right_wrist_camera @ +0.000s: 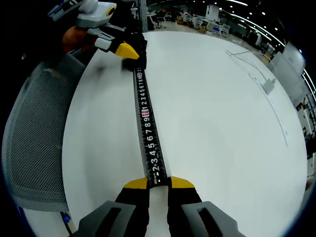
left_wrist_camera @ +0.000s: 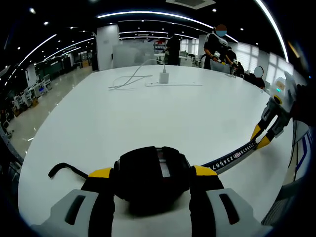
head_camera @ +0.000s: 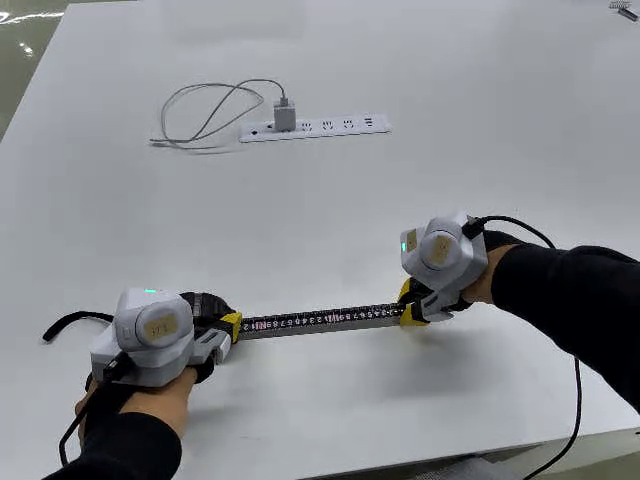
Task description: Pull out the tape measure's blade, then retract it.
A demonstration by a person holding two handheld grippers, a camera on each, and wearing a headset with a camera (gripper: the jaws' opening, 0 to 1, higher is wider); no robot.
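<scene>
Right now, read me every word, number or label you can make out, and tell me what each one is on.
"2 3 4 5 6 7 8 9": black numerals on the tape blade, running away from the jaws in the right gripper view.
Red mark after the 9, probably "10": too blurred to be sure.
Numerals further along, toward the tape measure case: too small to read.
Power strip: no legible text.
</scene>
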